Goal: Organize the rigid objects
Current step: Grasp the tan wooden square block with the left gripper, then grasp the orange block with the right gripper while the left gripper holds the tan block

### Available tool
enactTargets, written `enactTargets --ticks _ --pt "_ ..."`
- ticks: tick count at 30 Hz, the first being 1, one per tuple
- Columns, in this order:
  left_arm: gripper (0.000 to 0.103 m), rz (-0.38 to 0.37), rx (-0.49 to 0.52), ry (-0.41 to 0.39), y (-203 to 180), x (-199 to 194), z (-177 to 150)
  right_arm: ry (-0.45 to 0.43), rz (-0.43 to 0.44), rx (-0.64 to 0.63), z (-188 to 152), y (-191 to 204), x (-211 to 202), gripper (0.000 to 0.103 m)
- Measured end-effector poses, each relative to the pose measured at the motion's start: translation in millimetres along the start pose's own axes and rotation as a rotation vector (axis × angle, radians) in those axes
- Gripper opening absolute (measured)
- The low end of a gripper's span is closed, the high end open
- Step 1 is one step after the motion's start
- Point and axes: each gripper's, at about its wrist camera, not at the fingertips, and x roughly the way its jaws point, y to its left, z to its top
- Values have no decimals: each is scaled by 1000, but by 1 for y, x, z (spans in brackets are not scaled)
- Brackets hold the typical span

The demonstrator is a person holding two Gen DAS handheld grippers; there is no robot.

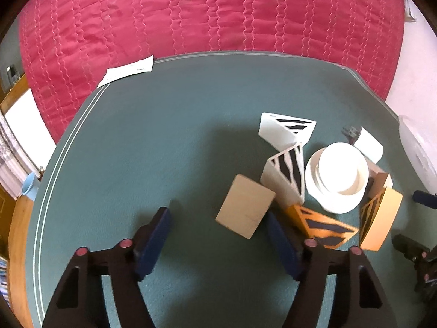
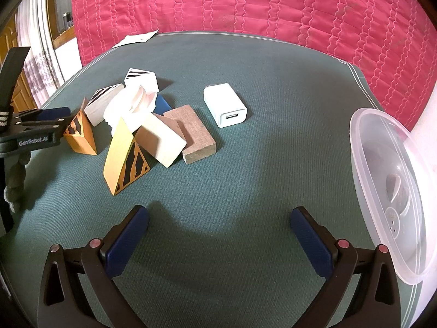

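**Pile still unsorted, container still empty**

I hold two claws over the green table mat [image 2: 245, 63], and neither has anything in it. My left claw [image 1: 218, 235] stands part-way parted with only bare mat between its blue pads — the pale wooden block [image 1: 245, 206] lies just beyond the fingertips, nearer the right pad, and I cannot see any pad touching it. My right claw [image 2: 220, 233] is spread wide over empty mat, released.

The things I am meant to sort sit in one jumble toward the left of the right-hand view. There are two orange striped wedges [image 2: 127, 158], two white striped wedges [image 2: 142, 79], a white ribbed round piece [image 2: 131, 104] leaning among them, another pale wooden block [image 2: 161, 142] tipped against a brown block [image 2: 192, 134], and something blue [image 2: 163, 103] half hidden behind. The white USB charger [image 2: 225, 105] lies apart, just right of the heap.

The clear plastic container [image 2: 390, 202] stands at the mat's right edge, well apart from the pile. As far as I can see through its wall it holds none of these pieces.

So I judge the job barely begun — nearly everything remains to be lifted out of the heap and placed. The pale block by my left claw looks the likeliest first pick.
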Motion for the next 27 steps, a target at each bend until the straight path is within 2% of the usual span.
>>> enactTargets --ticks 5,11,22,27 --pt "60 -3 -6 -21 -3 2 -1 0 0 0 0 0 0 103" --pt "35 -25 -25 -37 -3 2 -2 2 -13 13 0 0 -1 103" --pt "34 -41 -58 -52 5 0 -7 5 -40 69 -4 2 -5 103" --pt "34 -24 -87 -60 11 -1 -9 -5 -14 86 -6 10 -9 103"
